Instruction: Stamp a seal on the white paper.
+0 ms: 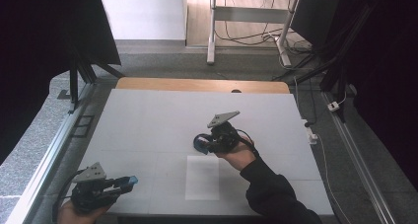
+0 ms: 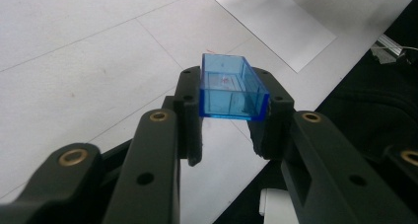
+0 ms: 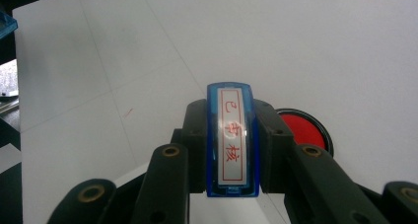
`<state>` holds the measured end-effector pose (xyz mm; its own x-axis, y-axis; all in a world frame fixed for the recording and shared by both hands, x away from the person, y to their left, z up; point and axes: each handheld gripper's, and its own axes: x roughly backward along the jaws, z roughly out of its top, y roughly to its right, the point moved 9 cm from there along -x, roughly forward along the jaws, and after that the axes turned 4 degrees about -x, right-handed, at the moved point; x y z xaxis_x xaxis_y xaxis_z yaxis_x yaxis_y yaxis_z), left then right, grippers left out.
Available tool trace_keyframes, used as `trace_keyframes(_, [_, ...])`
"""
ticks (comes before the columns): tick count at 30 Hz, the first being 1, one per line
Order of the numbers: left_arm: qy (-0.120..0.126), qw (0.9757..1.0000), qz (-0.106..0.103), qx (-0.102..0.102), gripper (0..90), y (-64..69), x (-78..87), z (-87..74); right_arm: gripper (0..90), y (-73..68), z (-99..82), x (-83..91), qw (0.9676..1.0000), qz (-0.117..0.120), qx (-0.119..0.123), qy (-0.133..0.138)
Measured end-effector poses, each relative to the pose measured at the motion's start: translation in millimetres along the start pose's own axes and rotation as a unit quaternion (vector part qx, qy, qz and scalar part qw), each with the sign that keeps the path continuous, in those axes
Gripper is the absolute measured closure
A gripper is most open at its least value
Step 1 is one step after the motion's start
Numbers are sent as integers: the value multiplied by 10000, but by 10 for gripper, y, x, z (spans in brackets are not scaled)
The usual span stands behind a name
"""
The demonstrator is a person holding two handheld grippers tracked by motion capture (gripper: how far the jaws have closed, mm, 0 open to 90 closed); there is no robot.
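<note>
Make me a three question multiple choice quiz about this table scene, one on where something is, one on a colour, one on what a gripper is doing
1. Where does the red ink pad lie?
A. beside the right gripper
B. on the paper sheet
C. on the floor

2. What colour is the cap?
A. green
B. clear blue
C. yellow

3. What is the left gripper doing?
A. hanging open
B. resting shut with nothing held
C. clamping the cap

Answers: 1 A, the pad sits just past its jaw, by the stamp; 2 B, see-through blue; 3 C, both jaws press its sides.
</note>
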<state>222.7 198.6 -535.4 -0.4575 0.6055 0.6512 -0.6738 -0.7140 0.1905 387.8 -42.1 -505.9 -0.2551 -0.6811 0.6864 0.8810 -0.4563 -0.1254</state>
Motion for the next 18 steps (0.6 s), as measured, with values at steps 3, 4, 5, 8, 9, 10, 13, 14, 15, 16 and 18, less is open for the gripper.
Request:
trace_keyframes(3, [-2,10000,-11,-4,681,2,0,0,710,-16,-10,17,10000,11,5,22])
trace_keyframes(4, [-4,10000,-13,-4,681,2,0,-1,710,-24,-20,29,10000,2,-4,2])
trace_keyframes(5, [-6,10000,-12,-6,681,3,-1,-1,710,-27,-21,32,10000,2,7,24])
trace_keyframes(8, [-17,10000,-9,-11,681,5,-3,-2,710,-54,-44,57,10000,28,9,22])
trace_keyframes(9, [-21,10000,-6,-14,681,5,-4,-2,710,-61,-55,67,10000,16,16,-1])
trace_keyframes(10, [-20,10000,-7,-15,681,5,-5,-1,710,-70,-60,72,10000,29,18,20])
trace_keyframes(13, [-24,10000,-8,-21,681,7,-5,-1,710,-97,-84,87,10000,51,71,8])
trace_keyframes(14, [-24,10000,-9,-19,681,7,-6,-1,710,-111,-94,90,9999,66,81,2])
trace_keyframes(15, [-23,10000,-14,-20,681,7,-5,-1,710,-118,-101,93,9999,69,98,-11])
trace_keyframes(16, [-20,10000,-13,-22,681,7,-5,-1,710,-132,-110,95,9999,71,98,-24])
trace_keyframes(18, [-21,10000,-19,-21,681,7,-5,-1,710,-155,-123,107,9999,83,128,-33])
